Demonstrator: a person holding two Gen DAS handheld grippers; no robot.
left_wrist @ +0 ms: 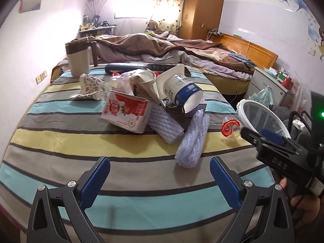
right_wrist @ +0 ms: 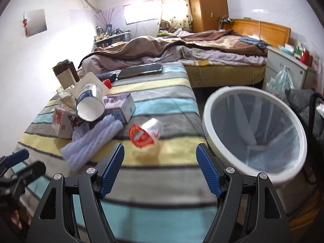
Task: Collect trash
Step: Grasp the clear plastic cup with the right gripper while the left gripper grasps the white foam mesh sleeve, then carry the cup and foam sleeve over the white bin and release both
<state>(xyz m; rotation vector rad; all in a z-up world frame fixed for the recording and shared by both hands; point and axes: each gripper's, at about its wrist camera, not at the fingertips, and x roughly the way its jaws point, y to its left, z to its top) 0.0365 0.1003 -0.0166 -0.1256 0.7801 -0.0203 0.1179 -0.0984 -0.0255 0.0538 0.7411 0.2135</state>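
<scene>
Both pairs of fingers are apart and hold nothing: the left gripper (left_wrist: 160,179) hangs over the striped table (left_wrist: 60,141), the right gripper (right_wrist: 160,169) just before a small plastic cup (right_wrist: 146,133) with a red lid, lying on its side. Behind it is a heap of trash: a paper cup (right_wrist: 90,103), cartons and foam sleeves (right_wrist: 91,141). A white bin (right_wrist: 210,121) stands just beside the table's right edge.

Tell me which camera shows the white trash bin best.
The right wrist view. There the white trash bin fills the right side, its whole rim and clear liner visible beside the striped table. The left wrist view shows only part of its rim at the right edge, with the right gripper in front of it.
</scene>
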